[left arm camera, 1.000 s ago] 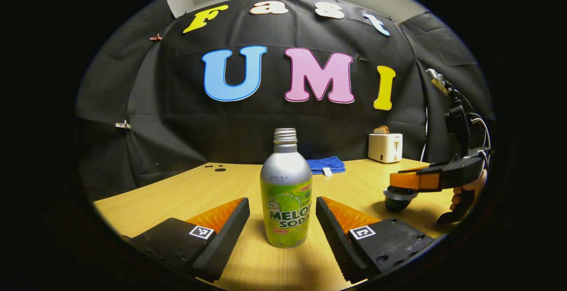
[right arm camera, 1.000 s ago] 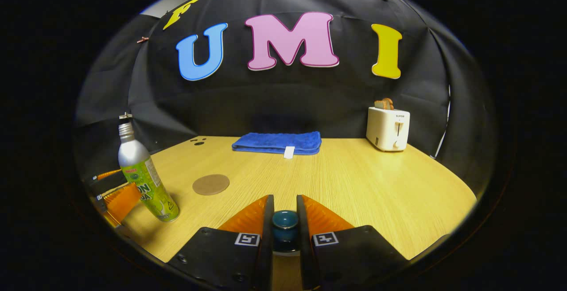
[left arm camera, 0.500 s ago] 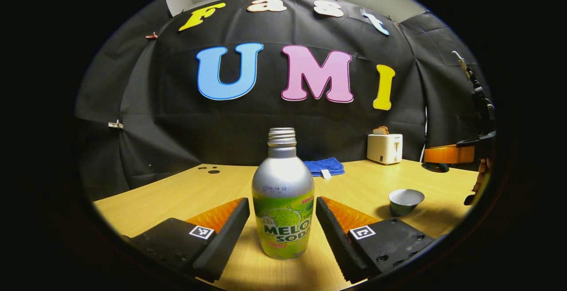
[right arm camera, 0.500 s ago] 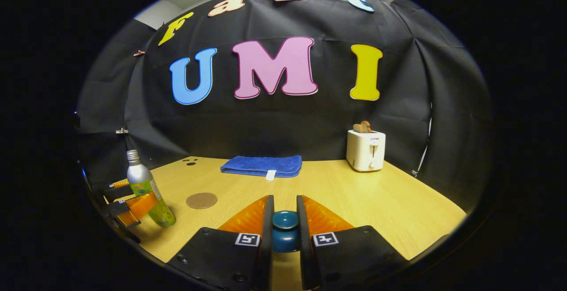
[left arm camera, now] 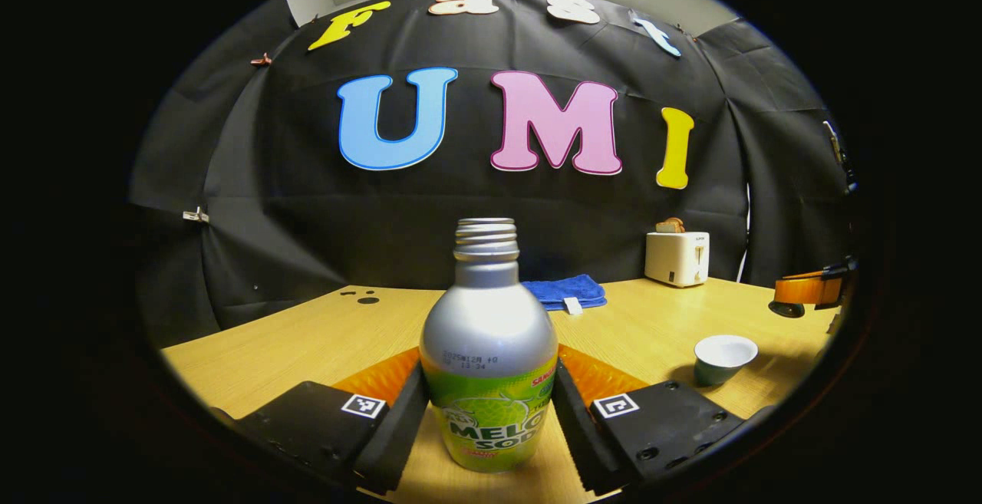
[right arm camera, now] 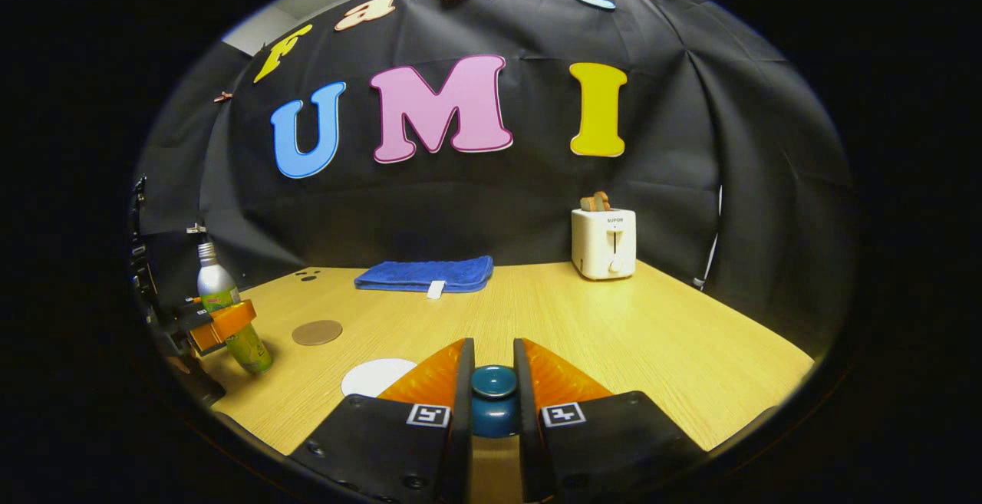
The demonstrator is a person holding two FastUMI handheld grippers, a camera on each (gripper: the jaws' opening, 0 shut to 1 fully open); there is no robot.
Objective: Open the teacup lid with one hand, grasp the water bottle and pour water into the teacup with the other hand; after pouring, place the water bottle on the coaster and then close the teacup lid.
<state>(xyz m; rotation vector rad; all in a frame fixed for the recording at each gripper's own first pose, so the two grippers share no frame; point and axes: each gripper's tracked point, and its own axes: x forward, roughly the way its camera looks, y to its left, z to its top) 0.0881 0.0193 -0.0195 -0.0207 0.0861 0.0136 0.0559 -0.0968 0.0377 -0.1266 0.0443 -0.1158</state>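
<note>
Left gripper [left arm camera: 489,412]: jaws clamped on the water bottle [left arm camera: 489,350], upright on the table [left arm camera: 322,331]. Right gripper [right arm camera: 493,400]: jaws clamped on the teacup lid [right arm camera: 493,404], held right of the open teacup [left arm camera: 723,358].

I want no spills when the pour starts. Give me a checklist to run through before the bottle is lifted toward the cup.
1. Dark teacup lid off the cup, held in right gripper: ok.
2. White-lined teacup open and upright on the wooden table: ok.
3. Left gripper fingers on both sides of the silver and green bottle: ok; firm squeeze: cannot tell.
4. Bottle uncapped: ok.
5. Round brown coaster bare: ok.
6. Water level in bottle: cannot tell.
</note>
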